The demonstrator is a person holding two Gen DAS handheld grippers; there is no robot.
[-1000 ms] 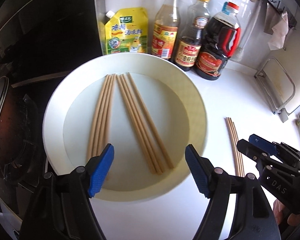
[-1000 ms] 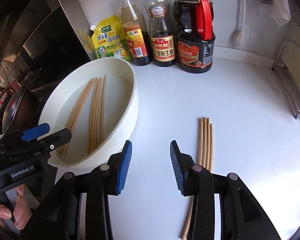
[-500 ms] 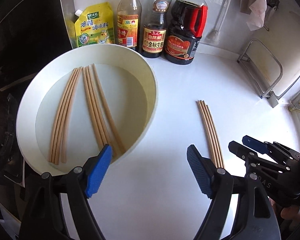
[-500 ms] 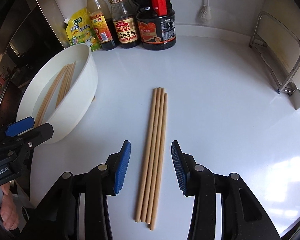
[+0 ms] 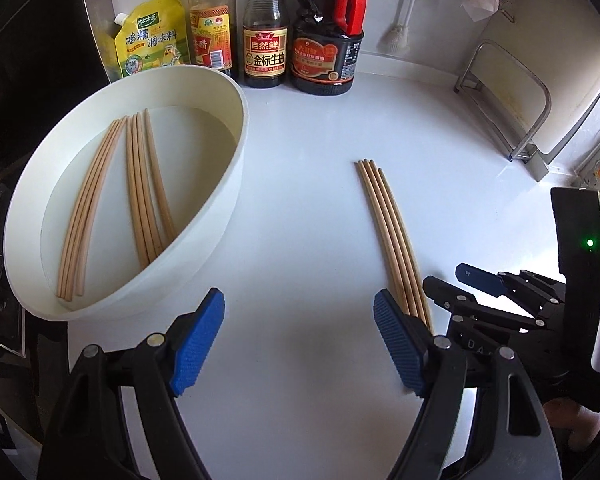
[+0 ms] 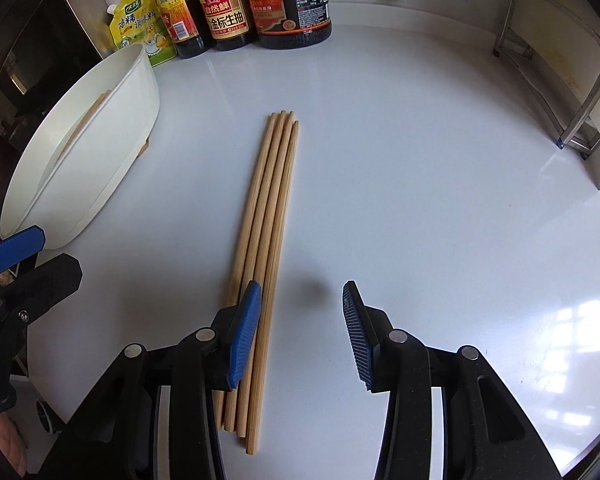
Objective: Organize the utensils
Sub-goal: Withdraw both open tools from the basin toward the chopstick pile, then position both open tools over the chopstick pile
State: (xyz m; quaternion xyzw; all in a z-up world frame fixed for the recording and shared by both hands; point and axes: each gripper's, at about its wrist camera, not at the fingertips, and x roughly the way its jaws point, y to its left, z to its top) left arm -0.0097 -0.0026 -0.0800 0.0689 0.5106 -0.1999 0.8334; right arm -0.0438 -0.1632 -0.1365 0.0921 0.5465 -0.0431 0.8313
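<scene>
so my left gripper (image 5: pixel 299 342) has its fingers (image 5: pixel 198 340) spread wide apart with nothing between them, just bare white table (image 5: pixel 308 208) under the gap. they're not touching anything. the right-side finger of that one sits just beside the near end of the loose chopsticks (image 5: pixel 388 232), and from its own camera it looks like it overlaps them, but i can't tell if it really touches. my right gripper (image 6: pixel 302 334) is about half open, fingers (image 6: pixel 244 336) apart and empty. the four loose chopsticks (image 6: pixel 266 240) lie flat on the table side by side in a tidy bundle, tips pointing toward the sauce bottles (image 6: pixel 228 12) at the back. the right gripper's left finger is over the bundle's near part, so the sticks run mostly under that finger and not through the gap; whether the pad is pressing on them i can't tell. the gap itself is over plain table just right of the bundle. off to the left is the white bowl (image 5: pixel 236 184) with more chopsticks (image 5: pixel 140 192) lying in it, in two loose groups, all flat on the bottom. in the right wrist view the left gripper (image 6: pixel 16 256) shows at the left edge near the bowl. a yellow seasoning pouch (image 5: pixel 152 46) stands behind the bowl beside the bottles.
</scene>
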